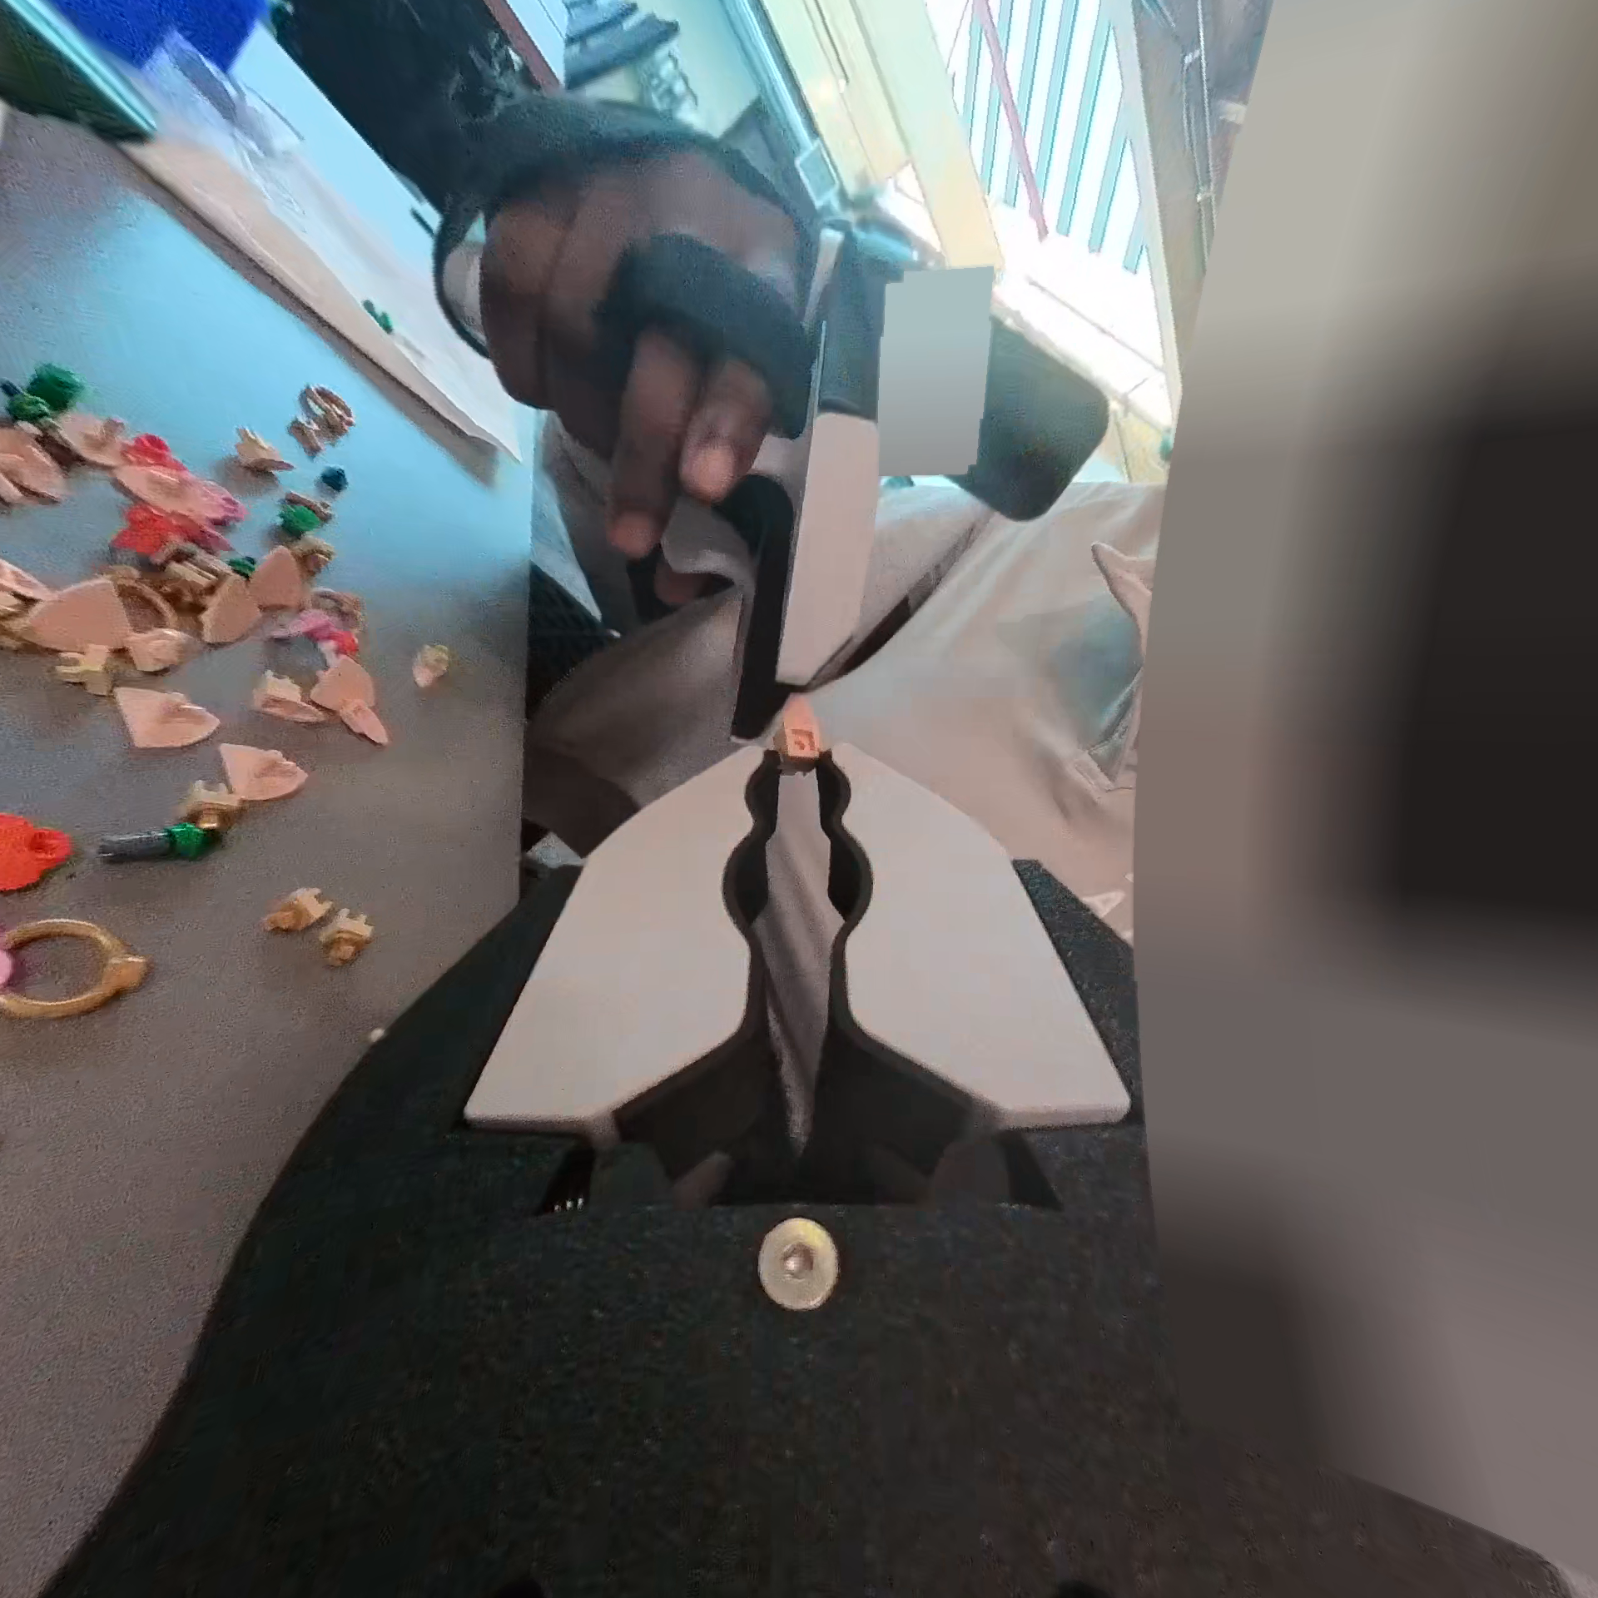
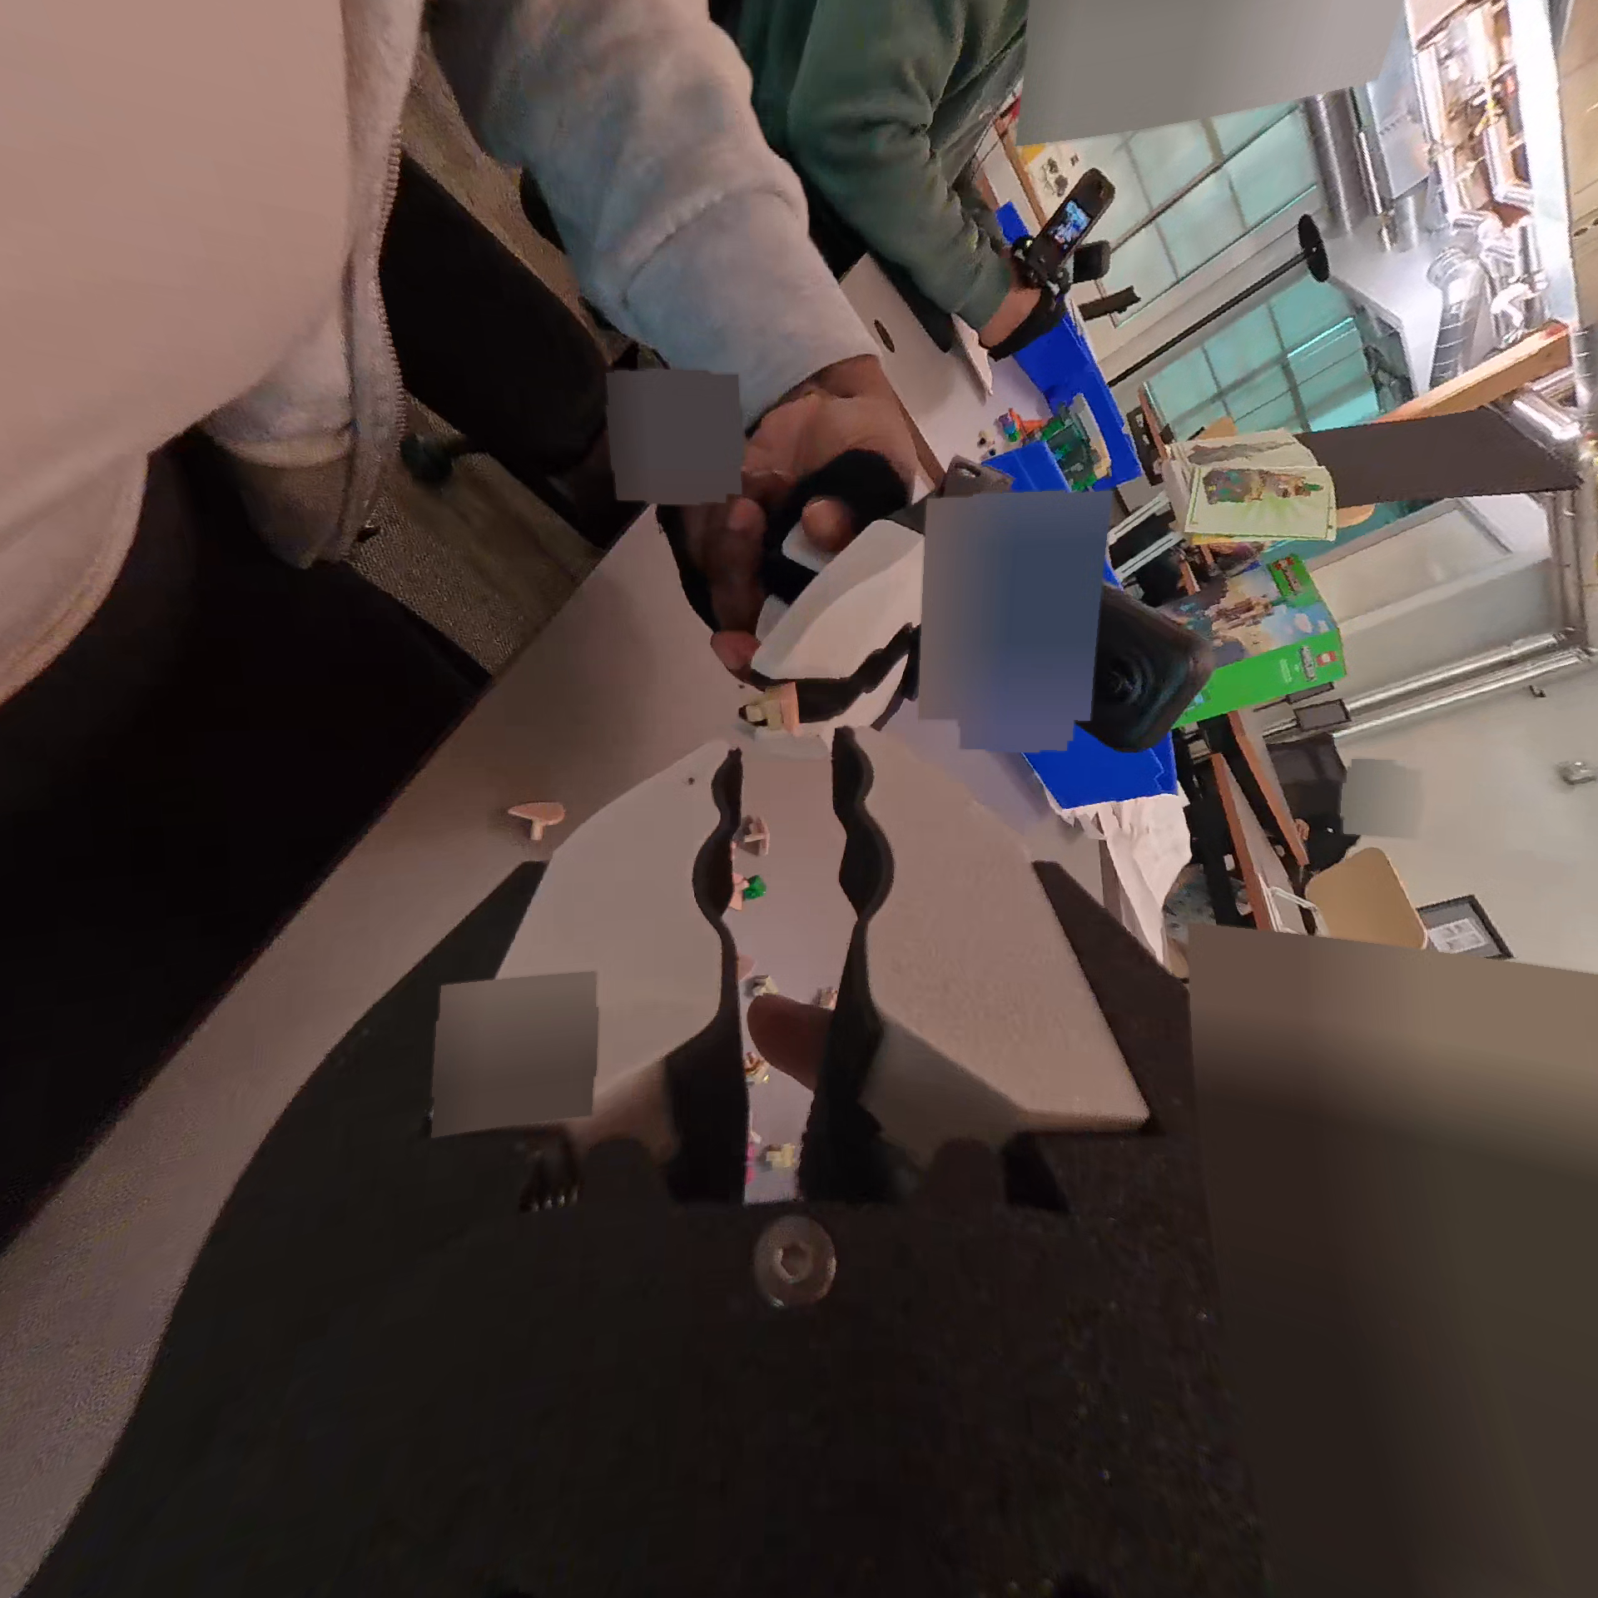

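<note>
two grippers brought tip to tip over a small tan piece

grey tabletop (image 1: 259,1081) is seen strewn with small building-toy parts, with windows and shelving behind and a second person in a green sleeve (image 2: 891,147) seated farther along the table. the left gripper (image 1: 797,754) is shown clenched, its white fingers pinched on a tiny tan piece (image 1: 796,742) held right at the tips, above the table's edge and in front of the holder's pale clothing. the right gripper (image 1: 778,700) is met directly ahead of it, coming down from above so that the two tips are touching or almost touching at the piece; its handle is gripped by a hand (image 1: 640,346) in a black strap. from the right wrist view the right gripper (image 2: 783,761) is seen with a narrow gap between its fingers and nothing plainly gripped, so it is judged released, while the tan piece (image 2: 770,713) sits just beyond its tips in the left gripper (image 2: 821,692). the piece's long axis is too small to be judged. a gold ring (image 1: 73,968), a red flower part (image 1: 30,852) and a heap of pink petal pieces (image 1: 173,597) are left well apart to the left gripper's left. a green boxed toy set (image 2: 1262,640) and a printed sheet (image 2: 1254,497) are seen in the background; their writing is not given. blurred patches cover parts of both views.
</note>
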Demonstrator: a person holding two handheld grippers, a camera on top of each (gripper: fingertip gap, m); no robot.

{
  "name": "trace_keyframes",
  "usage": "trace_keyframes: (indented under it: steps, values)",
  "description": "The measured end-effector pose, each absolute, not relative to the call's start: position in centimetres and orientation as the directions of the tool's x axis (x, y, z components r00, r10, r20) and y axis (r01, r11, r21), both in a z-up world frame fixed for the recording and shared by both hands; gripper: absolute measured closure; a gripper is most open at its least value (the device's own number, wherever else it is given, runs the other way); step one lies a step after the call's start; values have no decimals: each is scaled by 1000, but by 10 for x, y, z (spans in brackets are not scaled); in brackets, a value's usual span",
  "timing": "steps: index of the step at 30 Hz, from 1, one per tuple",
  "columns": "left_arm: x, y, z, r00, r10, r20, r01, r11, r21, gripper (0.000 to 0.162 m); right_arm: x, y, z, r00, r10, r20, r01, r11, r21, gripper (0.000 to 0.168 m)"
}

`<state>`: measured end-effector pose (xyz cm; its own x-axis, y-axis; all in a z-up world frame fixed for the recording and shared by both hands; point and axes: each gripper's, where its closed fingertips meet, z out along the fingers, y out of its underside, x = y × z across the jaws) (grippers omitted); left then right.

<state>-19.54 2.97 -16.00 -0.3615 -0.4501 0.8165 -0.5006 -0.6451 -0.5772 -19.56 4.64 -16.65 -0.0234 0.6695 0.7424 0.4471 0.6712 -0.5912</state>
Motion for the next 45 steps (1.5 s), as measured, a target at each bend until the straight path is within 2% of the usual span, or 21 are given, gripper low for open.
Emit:
trace_keyframes:
  steps: [9, 10, 14, 18, 21, 23, 27, 32, 45]
  values:
    - [-192, 7, -165, -396, -451, 800, -585, -549, -598, 154, -196, 23, -167, -19, 634, 773, 528, 663, -531, 156]
    - [-193, 6, -164, -405, -449, 797, -587, -541, -603, 154, -196, 24, -168, -26, 630, 776, 539, 662, -520, 163]
    - [-195, 10, -162, -424, -440, 792, -582, -538, -610, 154, -197, 28, -165, 19, 684, 729, 535, 609, -585, 167]
    - [-190, 37, -157, -394, -544, 741, -425, -607, -672, 138, -188, 51, -150, 261, 708, 656, 482, 494, -724, 168]
    - [-188, 55, -150, -358, -625, 693, -229, -661, -714, 130, -181, 67, -143, 445, 671, 593, 419, 429, -800, 168]
    - [-186, 63, -145, -348, -630, 694, -128, -702, -701, 130, -181, 76, -146, 521, 640, 565, 414, 390, -823, 168]
    - [-181, 74, -152, -243, -750, 615, -17, -630, -776, 135, -183, 87, -155, 613, 621, 489, 386, 305, -871, 168]
    - [-181, 79, -155, -224, -779, 585, -8, -599, -801, 152, -190, 90, -166, 609, 627, 486, 397, 289, -871, 168]
    - [-182, 82, -160, -288, -699, 654, -87, -661, -745, 145, -188, 94, -167, 588, 581, 563, 442, 352, -825, 168]
